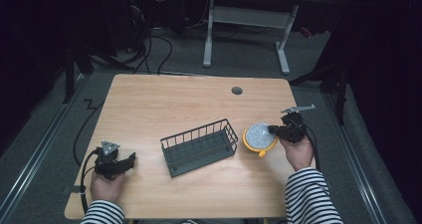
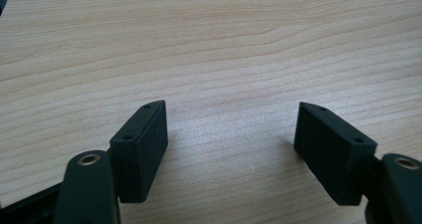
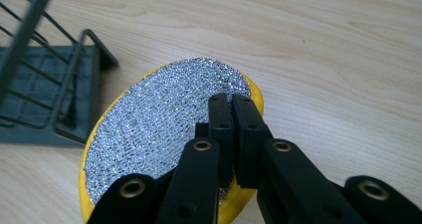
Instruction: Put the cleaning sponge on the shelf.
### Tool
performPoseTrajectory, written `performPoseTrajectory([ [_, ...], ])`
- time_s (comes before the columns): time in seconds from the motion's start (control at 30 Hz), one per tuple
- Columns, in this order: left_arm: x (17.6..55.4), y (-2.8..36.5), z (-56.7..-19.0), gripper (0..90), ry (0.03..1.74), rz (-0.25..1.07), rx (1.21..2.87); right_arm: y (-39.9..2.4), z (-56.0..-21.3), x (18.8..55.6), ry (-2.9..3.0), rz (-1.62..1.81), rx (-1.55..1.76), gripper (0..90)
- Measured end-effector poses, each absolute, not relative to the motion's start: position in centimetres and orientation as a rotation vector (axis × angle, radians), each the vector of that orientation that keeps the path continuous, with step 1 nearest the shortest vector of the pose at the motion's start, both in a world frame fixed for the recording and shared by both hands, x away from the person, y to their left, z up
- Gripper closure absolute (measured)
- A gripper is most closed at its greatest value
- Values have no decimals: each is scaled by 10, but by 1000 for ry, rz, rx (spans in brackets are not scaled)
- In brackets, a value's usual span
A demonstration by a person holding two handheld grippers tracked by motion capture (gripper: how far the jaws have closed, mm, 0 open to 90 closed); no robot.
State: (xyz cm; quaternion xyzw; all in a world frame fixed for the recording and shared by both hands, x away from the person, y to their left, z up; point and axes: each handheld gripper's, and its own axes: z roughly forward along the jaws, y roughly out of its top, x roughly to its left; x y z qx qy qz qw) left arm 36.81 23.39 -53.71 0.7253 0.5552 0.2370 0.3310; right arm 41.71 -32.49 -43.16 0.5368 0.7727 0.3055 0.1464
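round yellow scrubber point(image 3: 164, 134), glittery mesh, wire basket point(image 1: 199, 147)

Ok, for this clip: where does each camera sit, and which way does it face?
High view: above the person's side, looking forward and down on the table, basket, both striped sleeves and hands.
Left gripper view: rides the left gripper, facing bare wood between its spread jaws.
Right gripper view: rides the right gripper, jaws together over the scrubber.
Shared: scrubber and basket appear in the high and right gripper views.

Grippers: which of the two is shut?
The right gripper, its jaws pressed together over the round yellow scouring pad with silver mesh. The left gripper is open over bare wooden table.
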Motion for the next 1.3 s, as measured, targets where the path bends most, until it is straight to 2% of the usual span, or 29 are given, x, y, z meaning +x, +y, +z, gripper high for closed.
performPoseTrajectory([
  [0.3,368,234,-537,297,1451,615,1892,-311,-384,417,2196,1005,1419,886],
  [0.57,368,234,-537,296,1451,614,1892,-273,-356,424,2227,1068,1276,886],
  [1.0,368,235,-537,294,1451,614,1891,-211,-373,446,2313,1133,1193,884],
  [1.3,368,234,-537,294,1451,615,1892,-194,-391,450,2354,1133,1167,882],
])
